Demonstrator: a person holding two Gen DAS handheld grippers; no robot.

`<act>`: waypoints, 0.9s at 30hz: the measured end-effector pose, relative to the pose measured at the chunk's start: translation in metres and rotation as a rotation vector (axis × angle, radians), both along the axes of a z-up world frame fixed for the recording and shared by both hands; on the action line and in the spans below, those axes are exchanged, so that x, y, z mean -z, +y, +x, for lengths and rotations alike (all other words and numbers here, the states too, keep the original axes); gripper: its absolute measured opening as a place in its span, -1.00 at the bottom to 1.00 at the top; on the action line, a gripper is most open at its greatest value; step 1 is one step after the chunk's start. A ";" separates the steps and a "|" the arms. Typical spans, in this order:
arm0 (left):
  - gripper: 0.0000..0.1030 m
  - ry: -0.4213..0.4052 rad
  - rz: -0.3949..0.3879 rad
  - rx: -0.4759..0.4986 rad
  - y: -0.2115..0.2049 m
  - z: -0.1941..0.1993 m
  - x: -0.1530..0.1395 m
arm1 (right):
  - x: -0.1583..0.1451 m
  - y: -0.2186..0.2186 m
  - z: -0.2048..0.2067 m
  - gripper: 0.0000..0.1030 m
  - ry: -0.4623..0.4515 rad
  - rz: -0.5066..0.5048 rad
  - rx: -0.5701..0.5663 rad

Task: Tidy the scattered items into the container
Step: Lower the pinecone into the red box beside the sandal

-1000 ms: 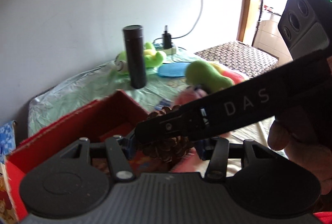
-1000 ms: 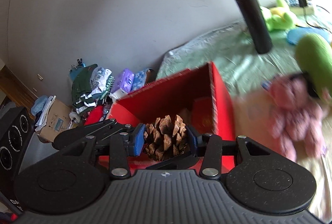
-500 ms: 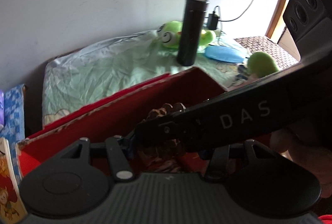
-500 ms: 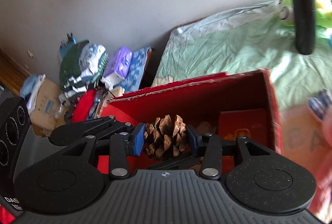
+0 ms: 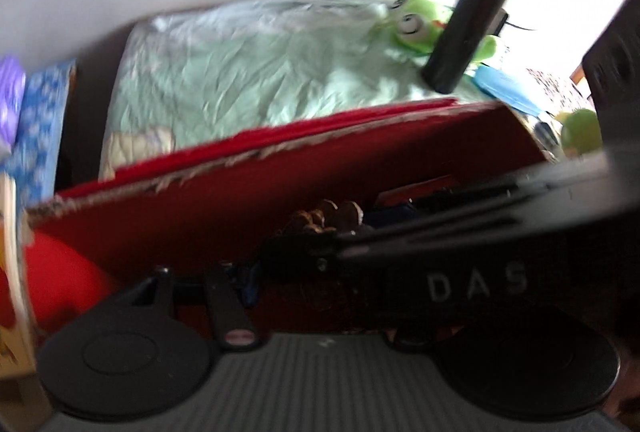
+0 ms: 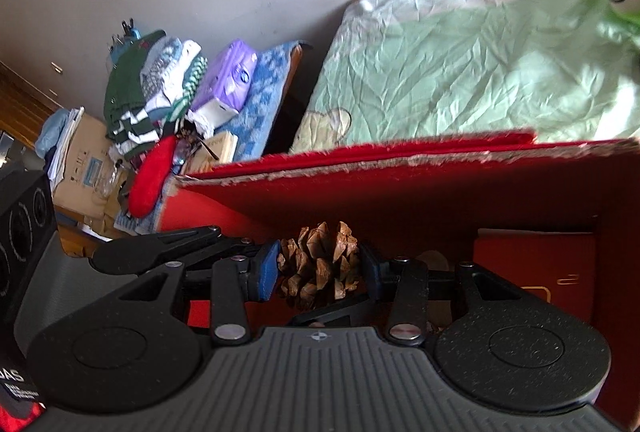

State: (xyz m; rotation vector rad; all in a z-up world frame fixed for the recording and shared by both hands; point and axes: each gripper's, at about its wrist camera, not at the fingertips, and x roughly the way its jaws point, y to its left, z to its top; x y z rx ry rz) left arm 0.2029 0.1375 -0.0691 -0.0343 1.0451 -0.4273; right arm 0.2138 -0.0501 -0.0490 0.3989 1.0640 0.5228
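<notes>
A: Step? Quick.

B: Carry-and-drop. The right hand-held gripper point(image 6: 320, 268) is clenched on a pine cone point(image 6: 318, 262), pads pressing both its sides, and the cone hangs over the open red box point(image 6: 400, 192), below the rim line, just ahead of the near wall.

A: Left one?

B: The left hand-held gripper point(image 5: 320, 272) is mostly hidden. The right tool's black arm crosses in front of its jaws, so I can't tell whether it holds anything. Its view is blurred too. The cone's tip point(image 5: 324, 216) shows past that arm, inside the box.

A: Next move?

B: My call: lower a little more, then spread the right jaws so the cone falls to the box floor. It's light and scaly and could snag on a pad, so open wide. Keep the left tool out from under.

A: View differences?

B: The right view gives the grip clearly, plus a red packet point(image 6: 536, 268) on the box floor to the gripper's right. Only the left view shows the black flask point(image 5: 468, 28), far ahead beyond the box on the bed point(image 5: 240, 72), and a blue lid point(image 5: 504, 88) beside it. The green plush frog point(image 5: 416, 28) shows in both.
</notes>
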 end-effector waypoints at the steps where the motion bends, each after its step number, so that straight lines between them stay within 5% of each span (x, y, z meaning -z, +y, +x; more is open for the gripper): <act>1: 0.01 0.024 0.000 -0.019 0.002 0.003 0.004 | 0.004 0.001 0.002 -0.11 0.009 0.006 0.007; 12: 0.13 0.234 0.037 -0.086 0.002 0.024 0.039 | 0.036 0.004 0.016 -0.10 0.169 0.076 0.041; 27: 0.53 0.278 0.072 -0.141 0.007 0.024 0.044 | 0.044 -0.001 0.016 -0.07 0.235 0.070 0.060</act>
